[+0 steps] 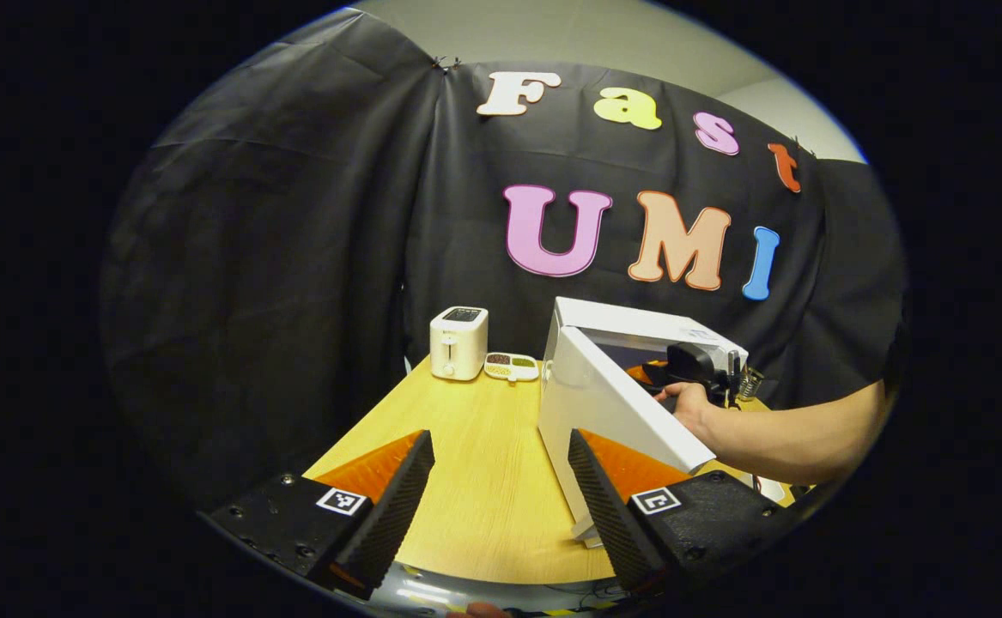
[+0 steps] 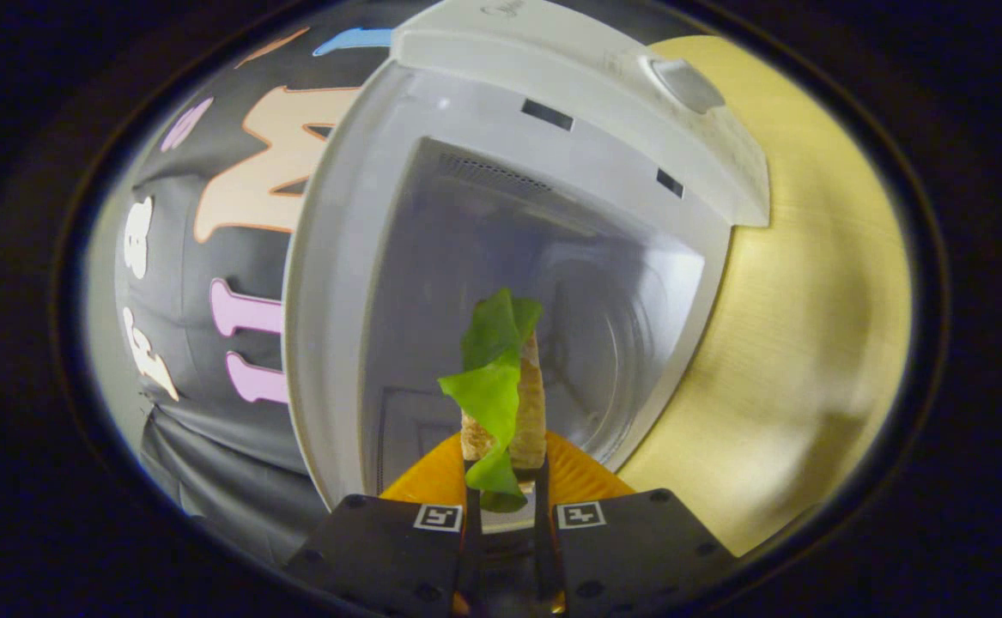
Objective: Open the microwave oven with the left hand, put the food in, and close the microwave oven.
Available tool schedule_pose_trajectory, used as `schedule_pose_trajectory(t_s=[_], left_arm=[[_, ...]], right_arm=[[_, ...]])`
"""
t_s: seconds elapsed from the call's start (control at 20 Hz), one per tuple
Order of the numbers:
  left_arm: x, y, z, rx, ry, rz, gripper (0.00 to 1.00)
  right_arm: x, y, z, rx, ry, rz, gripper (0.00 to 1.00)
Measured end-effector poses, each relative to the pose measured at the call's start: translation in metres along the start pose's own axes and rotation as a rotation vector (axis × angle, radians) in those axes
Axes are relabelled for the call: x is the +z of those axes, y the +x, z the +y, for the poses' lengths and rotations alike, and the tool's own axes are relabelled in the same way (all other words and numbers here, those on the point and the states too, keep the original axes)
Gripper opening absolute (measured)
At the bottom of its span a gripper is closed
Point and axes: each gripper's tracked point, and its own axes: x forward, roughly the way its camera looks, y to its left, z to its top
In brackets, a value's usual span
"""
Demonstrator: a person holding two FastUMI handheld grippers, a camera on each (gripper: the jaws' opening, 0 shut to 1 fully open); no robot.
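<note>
Left gripper (image 1: 501,481): nearest to me in the left gripper view, fingers spread wide with nothing between them, hanging over the near end of the wooden table (image 1: 483,506), just this side of the open door.
Right gripper (image 2: 505,498): in the right gripper view its fingers are clamped tight on the food, a sandwich (image 2: 505,403) of bread with a green leaf, standing on edge between them.
Hand on the right gripper (image 1: 691,403): seen from the left gripper view, a bare forearm reaches across behind the door, the gripper pointed into the oven mouth.
Microwave door (image 1: 612,412): swung well out toward me, so the opening step looks done.
Microwave (image 2: 569,112): white; its cavity (image 2: 552,283) gapes straight ahead of the sandwich, which sits at the threshold, apparently not yet resting on the floor inside.
Step in hand: putting the food in, I'd say.
Next move: likely carry the sandwich deeper, set it down, let go, back out clear of the frame; then the left gripper can push the door shut.
Far end: a white toaster (image 1: 458,342) and a small dish (image 1: 511,366) beside it, well apart from the action.
</note>
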Motion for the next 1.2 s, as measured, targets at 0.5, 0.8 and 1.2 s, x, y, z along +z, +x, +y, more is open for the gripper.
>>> schedule_pose_trajectory(t_s=[0.5, 0.8, 1.2], left_arm=[[0.002, -0.001, 0.006, 0.009, 0.064, 0.032, 0.96], [0.005, 0.007, 0.000, -0.007, 0.058, 0.020, 0.96], [0.006, 0.008, 0.003, 0.010, 0.050, 0.006, 0.96]], right_arm=[[-0.009, 0.045, -0.024, -0.014, 0.077, 0.010, 0.17], [-0.007, 0.037, -0.027, -0.090, -0.004, 0.044, 0.59], [-0.007, 0.010, -0.034, -0.151, -0.146, 0.111, 0.94]])
